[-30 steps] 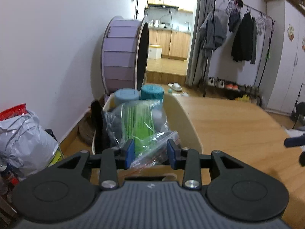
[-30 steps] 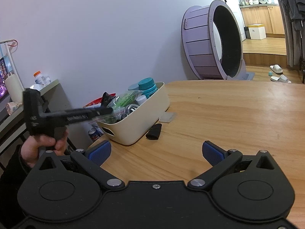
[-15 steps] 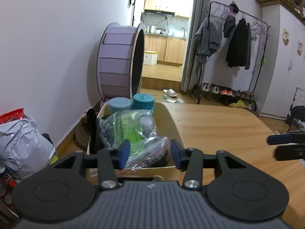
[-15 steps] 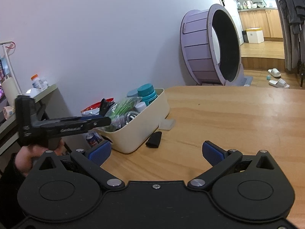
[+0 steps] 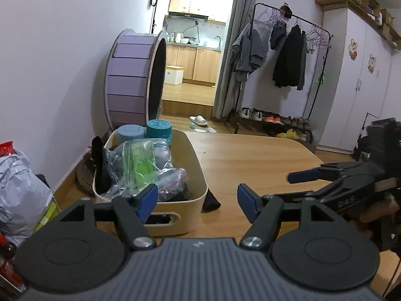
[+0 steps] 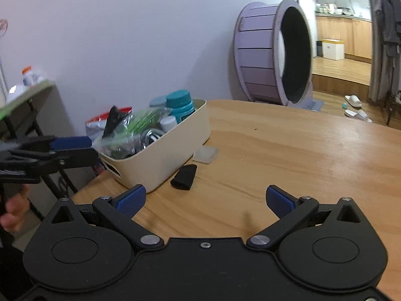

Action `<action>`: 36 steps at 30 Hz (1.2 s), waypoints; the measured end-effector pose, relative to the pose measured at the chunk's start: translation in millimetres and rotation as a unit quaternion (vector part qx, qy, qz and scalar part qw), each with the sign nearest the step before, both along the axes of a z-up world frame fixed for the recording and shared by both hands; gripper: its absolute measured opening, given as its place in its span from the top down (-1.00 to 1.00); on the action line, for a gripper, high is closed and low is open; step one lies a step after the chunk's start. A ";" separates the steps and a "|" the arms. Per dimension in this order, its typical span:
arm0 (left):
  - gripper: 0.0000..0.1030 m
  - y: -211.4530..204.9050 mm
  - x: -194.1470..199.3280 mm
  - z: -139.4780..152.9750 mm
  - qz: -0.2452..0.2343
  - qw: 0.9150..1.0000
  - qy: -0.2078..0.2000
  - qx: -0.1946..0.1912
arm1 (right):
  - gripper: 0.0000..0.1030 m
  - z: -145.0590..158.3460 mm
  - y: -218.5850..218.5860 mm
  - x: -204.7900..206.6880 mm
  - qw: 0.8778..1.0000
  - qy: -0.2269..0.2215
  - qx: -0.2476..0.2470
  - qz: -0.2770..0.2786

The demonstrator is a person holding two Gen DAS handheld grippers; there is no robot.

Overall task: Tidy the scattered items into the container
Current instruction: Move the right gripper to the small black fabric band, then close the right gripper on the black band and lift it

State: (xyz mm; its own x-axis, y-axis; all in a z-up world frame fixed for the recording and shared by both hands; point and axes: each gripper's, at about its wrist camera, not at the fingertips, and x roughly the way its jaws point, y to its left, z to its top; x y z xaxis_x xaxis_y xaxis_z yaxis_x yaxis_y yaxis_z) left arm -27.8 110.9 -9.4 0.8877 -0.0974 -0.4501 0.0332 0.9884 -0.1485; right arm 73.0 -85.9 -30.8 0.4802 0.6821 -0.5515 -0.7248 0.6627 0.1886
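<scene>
A cream bin (image 5: 175,222) (image 6: 160,165) stands at the table's left corner, full of plastic bags (image 5: 140,165), a teal-capped bottle (image 5: 158,128) (image 6: 181,106) and other items. A black cloth piece (image 6: 184,176) (image 5: 210,202) lies on the table against the bin's right side, and a small clear packet (image 6: 206,154) lies just beyond it. My left gripper (image 5: 197,200) is open and empty, just behind the bin's near end. My right gripper (image 6: 204,199) is open and empty, low over the table, near the black cloth.
A wooden table (image 6: 288,155) stretches right and far. A purple cat wheel (image 6: 273,55) stands beyond it on the floor. A grey bag (image 5: 20,188) sits on the floor at left. A clothes rack (image 5: 283,57) is far behind.
My left gripper let go of the plastic bag in the bin, opened wide and drew back. My right gripper moved closer to the bin and the black cloth.
</scene>
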 end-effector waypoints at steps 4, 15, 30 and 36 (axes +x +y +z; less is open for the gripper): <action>-0.34 7.0 -0.9 0.5 -0.002 1.000 0.000 -0.014 | -0.99 -1.2 10.7 6.4 1.000 -0.007 -0.006 0.024; -0.34 16.3 -1.0 0.1 0.003 0.999 -0.007 -0.032 | -0.80 -17.7 63.7 29.6 0.992 -0.017 -0.055 0.112; -0.34 18.3 -1.8 -0.2 0.004 0.999 -0.017 -0.038 | 0.23 -35.8 79.1 41.4 0.988 -0.015 -0.059 0.143; -0.34 20.2 -4.1 2.0 0.010 0.999 -0.027 -0.036 | 0.39 -34.9 73.1 36.7 0.988 -0.026 -0.062 0.142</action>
